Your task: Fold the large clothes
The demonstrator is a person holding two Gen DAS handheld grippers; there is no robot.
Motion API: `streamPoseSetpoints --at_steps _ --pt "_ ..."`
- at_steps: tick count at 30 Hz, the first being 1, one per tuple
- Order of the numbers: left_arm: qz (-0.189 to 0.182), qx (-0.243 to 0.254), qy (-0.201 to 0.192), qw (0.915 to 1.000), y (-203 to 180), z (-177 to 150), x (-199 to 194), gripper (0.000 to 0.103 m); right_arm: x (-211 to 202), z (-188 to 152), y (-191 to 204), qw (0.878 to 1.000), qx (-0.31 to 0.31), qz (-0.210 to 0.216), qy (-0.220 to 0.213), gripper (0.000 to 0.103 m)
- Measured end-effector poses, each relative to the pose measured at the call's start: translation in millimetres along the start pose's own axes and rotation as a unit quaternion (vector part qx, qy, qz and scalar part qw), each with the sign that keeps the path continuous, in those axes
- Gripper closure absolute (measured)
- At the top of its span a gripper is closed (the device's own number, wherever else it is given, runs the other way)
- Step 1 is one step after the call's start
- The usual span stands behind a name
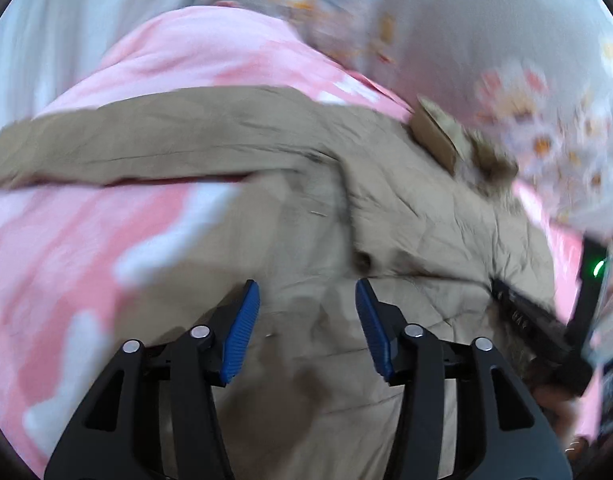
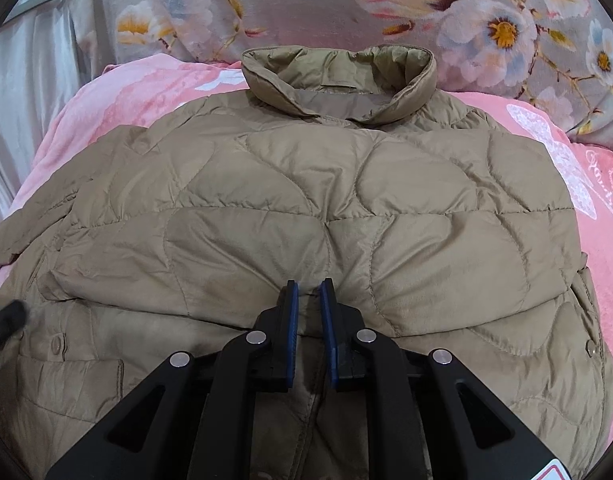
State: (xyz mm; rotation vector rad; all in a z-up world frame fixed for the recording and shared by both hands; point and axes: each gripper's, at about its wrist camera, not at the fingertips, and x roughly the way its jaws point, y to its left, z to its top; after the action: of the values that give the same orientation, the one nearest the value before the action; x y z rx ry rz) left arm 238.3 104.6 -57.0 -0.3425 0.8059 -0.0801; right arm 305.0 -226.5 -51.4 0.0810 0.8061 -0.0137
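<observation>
Two grippers work over one tan quilted jacket [image 2: 306, 208], which lies spread on a pink blanket [image 2: 118, 96] on a bed, its collar [image 2: 338, 76] at the far end toward a floral cover [image 2: 486, 20]. The right gripper [image 2: 309, 292] has its fingers nearly closed on a narrow pleat of the jacket's shell at the lower edge of a folded-over panel; fabric sits in the slim gap between the blue pads [image 2: 293, 320], so it appears pinched, though only by a thin ridge. The left gripper [image 1: 308, 304] hangs released above the jacket's flat side, nothing between its fingers, and its view is smeared with motion blur. One sleeve [image 1: 126, 148] stretches out sideways across the blanket in that view. The main risk is the slick, puffy shell slipping out of the right gripper's shallow pinch once it is pulled, letting the folded panel spring back open. A pinch that catches only the top layer would drag the shell and leave the padding and lower layers bunched beneath. If the left gripper closes while moving, it may grab blanket along with jacket, or miss the hem altogether. The loose sleeve could also trail out and spoil a tidy fold.
</observation>
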Motion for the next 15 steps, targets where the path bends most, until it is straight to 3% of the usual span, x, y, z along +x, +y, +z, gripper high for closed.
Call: streamPoseSetpoints --at_steps 1,3,7,9,11,13,15 --pt "0.013 -0.032 -0.012 0.9993 22 6 -12 0.038 0 0 -2 1.0 0.006 0.006 0.0 0.09" --pt "0.041 -0.096 -0.035 0.9939 63 20 -30 0.016 -1 1 -7 1.0 0.016 0.016 0.0 0.09" --pt "0.119 -0.229 -0.064 0.964 164 52 -44 0.015 -32 -8 0 1.0 0.019 -0.023 0.009 0.08" --pt "0.148 -0.262 -0.075 0.9506 206 65 -43 0.015 -62 -21 0 0.999 0.033 0.026 0.001 0.065" --pt "0.165 -0.278 -0.069 0.9437 230 73 -38 0.017 -86 -36 1 0.999 0.026 0.038 -0.007 0.057" --pt "0.158 -0.287 -0.064 0.9426 247 78 -29 0.034 -104 -50 0 1.0 0.012 0.019 -0.013 0.053" --pt "0.146 -0.289 -0.044 0.9452 248 84 -19 0.072 -115 -63 -7 1.0 0.01 0.005 -0.006 0.05"
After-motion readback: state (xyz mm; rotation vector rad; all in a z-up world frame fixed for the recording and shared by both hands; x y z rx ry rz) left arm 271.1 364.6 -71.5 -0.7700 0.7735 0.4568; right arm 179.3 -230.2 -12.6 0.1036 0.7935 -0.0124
